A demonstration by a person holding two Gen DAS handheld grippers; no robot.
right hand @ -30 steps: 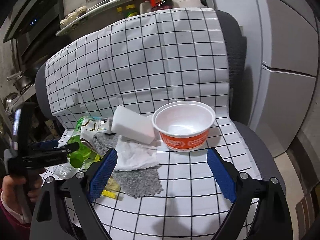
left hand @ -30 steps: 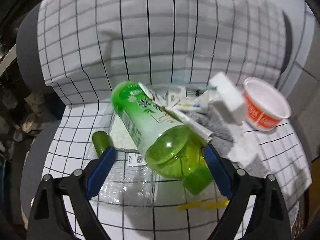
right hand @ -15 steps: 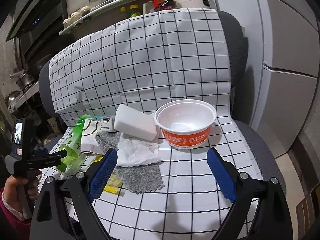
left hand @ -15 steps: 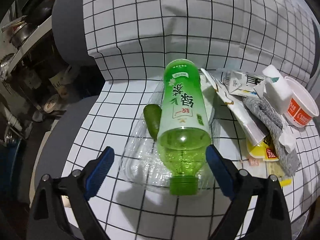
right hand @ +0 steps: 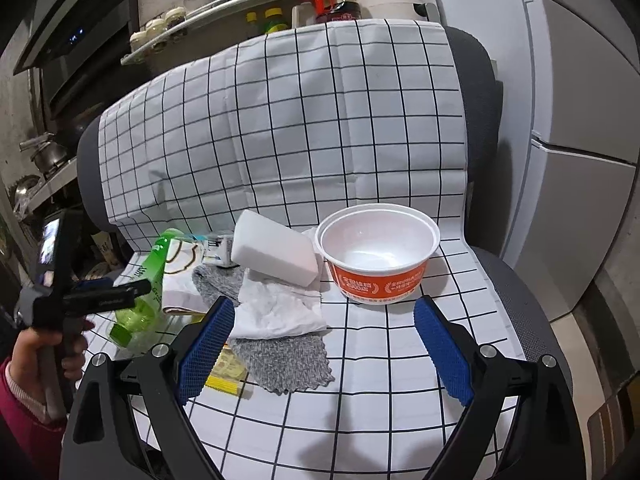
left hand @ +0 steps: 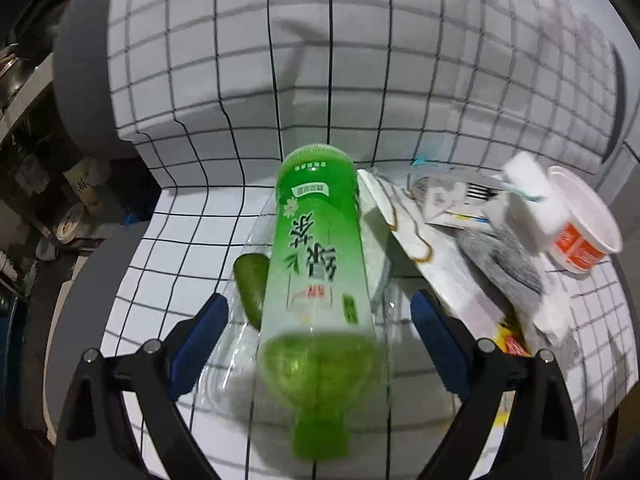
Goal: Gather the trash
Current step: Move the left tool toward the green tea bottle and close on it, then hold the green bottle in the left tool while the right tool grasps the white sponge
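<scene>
Both my wrist cams: heavy fisheye, grid lines on the checked cloth (right hand: 304, 120) bow hard toward the edges, black vignette in the corners. Left view is motion-blurred; the green bottle (left hand: 320, 264) smears at its near end, and the cup (left hand: 580, 232) and papers at right are soft. Right view is sharp. Light is even, cool, from overhead. Soft shadows under my right gripper (right hand: 320, 344) on the cloth. Left background dim. Mild glare inside the cup.

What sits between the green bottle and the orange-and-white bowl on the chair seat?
In the right wrist view, between the green bottle and the bowl lie a printed wrapper, grey cloth, white block and crumpled tissue.
</scene>
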